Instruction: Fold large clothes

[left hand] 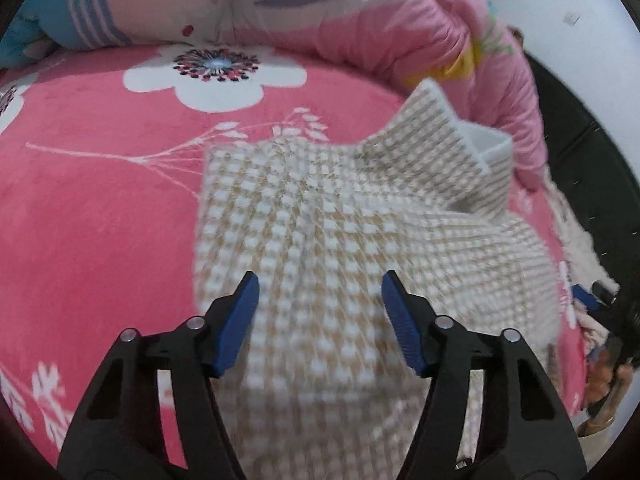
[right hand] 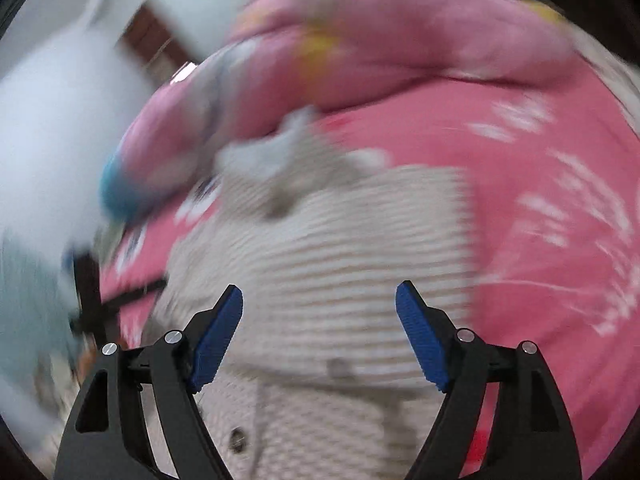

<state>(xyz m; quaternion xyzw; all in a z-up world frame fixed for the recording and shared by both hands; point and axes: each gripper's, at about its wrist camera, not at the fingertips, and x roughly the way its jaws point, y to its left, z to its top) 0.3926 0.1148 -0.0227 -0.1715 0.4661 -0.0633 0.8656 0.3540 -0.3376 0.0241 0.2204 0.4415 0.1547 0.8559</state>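
Garment (left hand: 320,232): a beige-and-white checked knit lying on the pink floral bedspread (left hand: 88,208), rumpled, with a sleeve or corner turned up toward the rolled pink quilt (left hand: 420,20) behind it. In the right wrist view, heavily blurred, two buttons (right hand: 237,436) show on its near part. Left gripper (left hand: 319,280) has its blue pads (left hand: 236,324) spread wide, empty, over the knit; contact cannot be judged. Right gripper (right hand: 319,294) is likewise wide apart and holds nothing, the garment (right hand: 340,264) beneath it.
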